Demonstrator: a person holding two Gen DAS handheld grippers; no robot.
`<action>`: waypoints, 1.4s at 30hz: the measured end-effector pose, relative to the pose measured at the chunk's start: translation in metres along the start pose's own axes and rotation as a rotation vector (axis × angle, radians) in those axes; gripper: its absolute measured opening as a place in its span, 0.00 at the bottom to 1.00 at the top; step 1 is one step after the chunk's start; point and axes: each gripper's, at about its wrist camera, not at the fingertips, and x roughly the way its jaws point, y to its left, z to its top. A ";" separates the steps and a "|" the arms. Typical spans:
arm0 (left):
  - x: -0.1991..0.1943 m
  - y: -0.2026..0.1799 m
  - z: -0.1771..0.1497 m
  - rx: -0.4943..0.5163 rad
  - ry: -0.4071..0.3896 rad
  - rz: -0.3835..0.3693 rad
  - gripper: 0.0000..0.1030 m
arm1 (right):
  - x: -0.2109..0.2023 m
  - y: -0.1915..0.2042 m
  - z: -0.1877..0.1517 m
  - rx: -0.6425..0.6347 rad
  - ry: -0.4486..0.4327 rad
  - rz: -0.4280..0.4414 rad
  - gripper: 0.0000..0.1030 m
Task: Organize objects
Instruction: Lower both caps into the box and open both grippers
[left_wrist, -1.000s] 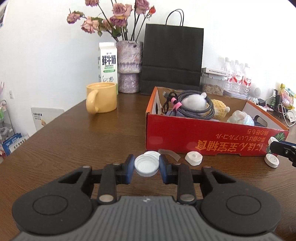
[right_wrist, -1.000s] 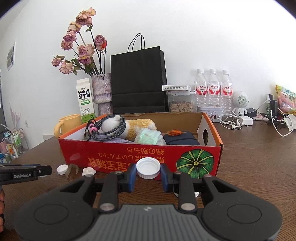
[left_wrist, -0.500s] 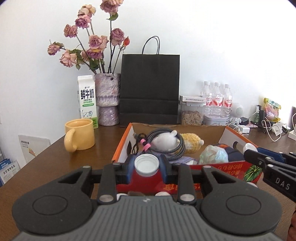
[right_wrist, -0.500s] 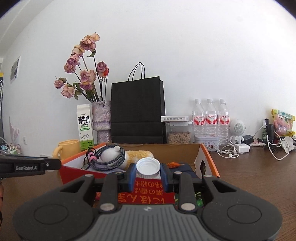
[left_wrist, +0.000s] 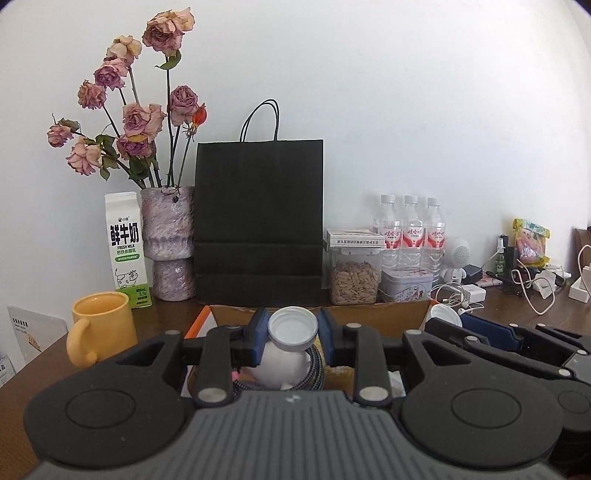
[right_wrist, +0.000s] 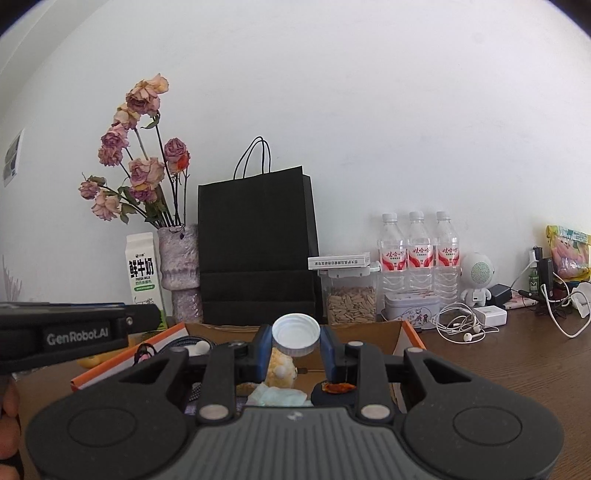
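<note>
A: What has changed around the big red-and-orange cardboard box (right_wrist: 408, 334) on the brown wooden table (right_wrist: 517, 354)?

B: A second ago both grippers sat low in front of its printed red face. Now both have risen and come forward over its rim, so each wrist view looks down into the open box instead of at its side.

A: And the left gripper (left_wrist: 292, 334)?

B: Its blue-padded fingers are clamped on a round white plastic bottle cap (left_wrist: 293, 329), hollow side toward the camera. A second ago that cap was down at table level among other loose caps; now it hangs above a white plush toy wrapped in braided grey cable (left_wrist: 284, 369) inside the box.

A: The right gripper (right_wrist: 295, 338)?

B: Likewise squeezed on a second white plastic cap (right_wrist: 295, 334), now held over a yellow fuzzy toy (right_wrist: 280, 367) and a pale green packet (right_wrist: 277, 397) in the box.

A: What does that mean for the tidying?

B: Both caps appear carried to the drop point. The likely remaining step is parting the fingers so each falls in; the loose caps seen earlier are out of view, so how many remain cannot be told.
</note>
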 end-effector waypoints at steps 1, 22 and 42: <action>0.005 0.000 0.001 -0.004 0.001 0.000 0.29 | 0.003 0.001 0.001 -0.008 -0.004 -0.001 0.26; 0.054 0.003 -0.002 0.006 0.033 -0.007 0.29 | 0.049 -0.002 -0.001 -0.052 0.078 -0.001 0.26; 0.050 0.005 -0.007 -0.012 0.010 0.070 1.00 | 0.038 -0.005 -0.005 -0.046 0.072 -0.035 0.99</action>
